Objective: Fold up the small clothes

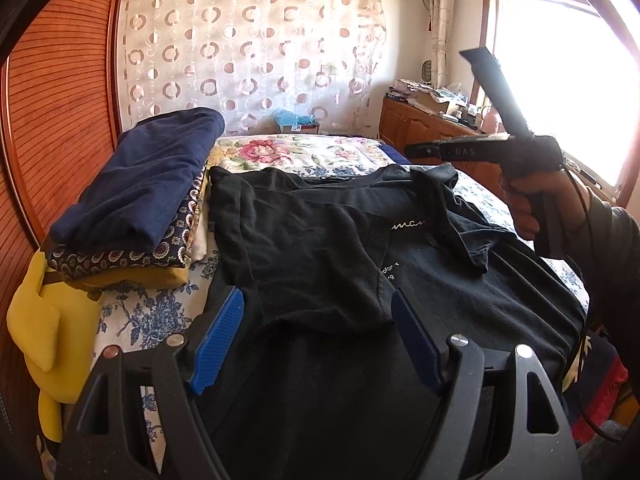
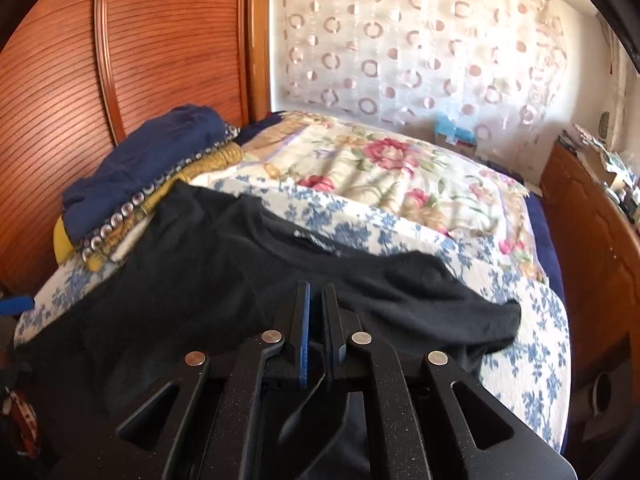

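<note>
Looking through the left wrist view: black T-shirt (image 1: 340, 248) spread on the flowered bedspread (image 1: 160, 312), left side and sleeve already turned in over the chest print, right sleeve (image 1: 460, 216) flopped loosely across the front. Left gripper (image 1: 320, 320) released, blue pads spread wide, hovering just over the shirt's lower part and gripping nothing. Left of the shirt, touching its edge — a stack of folded clothes (image 1: 140, 200), navy on top, patterned and mustard pieces under it, so several items appear finished. Beyond the shirt's right shoulder, raised well clear of the cloth, right gripper (image 1: 416, 150) held in a hand (image 1: 536, 204); hard to tell from this side angle whether spread or closed.

Turning to the right wrist view: right gripper (image 2: 316, 300) clenched, fingers nearly together with only a thin slit between, no cloth seen in them. Black T-shirt (image 2: 240, 272) below and ahead, right sleeve (image 2: 480, 312) trailing out onto the bedspread (image 2: 520, 360). Stack of folded clothes (image 2: 140, 184) beyond the shirt's far left corner, against the wooden wardrobe (image 2: 120, 60).

Judged overall — partway through this shirt: one side folded, right side not yet squared, bottom-to-collar fold and a move to the stack left.
</note>
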### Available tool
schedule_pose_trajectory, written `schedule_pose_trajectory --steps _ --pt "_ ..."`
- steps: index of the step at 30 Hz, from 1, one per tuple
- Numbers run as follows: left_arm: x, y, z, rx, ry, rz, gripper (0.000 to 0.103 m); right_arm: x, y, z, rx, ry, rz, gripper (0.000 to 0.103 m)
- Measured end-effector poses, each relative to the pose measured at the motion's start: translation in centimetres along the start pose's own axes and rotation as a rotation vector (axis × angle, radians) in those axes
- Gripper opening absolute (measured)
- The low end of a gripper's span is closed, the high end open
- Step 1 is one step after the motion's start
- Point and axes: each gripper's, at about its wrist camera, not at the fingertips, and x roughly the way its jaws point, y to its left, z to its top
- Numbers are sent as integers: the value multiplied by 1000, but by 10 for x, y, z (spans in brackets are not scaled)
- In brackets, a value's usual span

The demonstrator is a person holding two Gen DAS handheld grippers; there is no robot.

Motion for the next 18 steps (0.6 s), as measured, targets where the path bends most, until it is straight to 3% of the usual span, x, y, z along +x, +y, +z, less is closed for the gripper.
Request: schedule_pose_trajectory --steps 2,3,8,15,18 --pt "0 0 -1 -2 1 -2 77 -4 0 2 0 -17 9 41" --pt "0 0 -1 -3 0 -3 77 -7 0 1 -3 -26 18 45" --pt "0 -4 -2 1 -1 -7 77 -18 -3 -15 -6 -1 -13 47" --pt "0 -5 -1 5 -3 -10 77 -30 -2 -86 19 91 42 46" --pt "2 -7 0 10 2 -7 77 -27 5 -108 8 130 60 40"
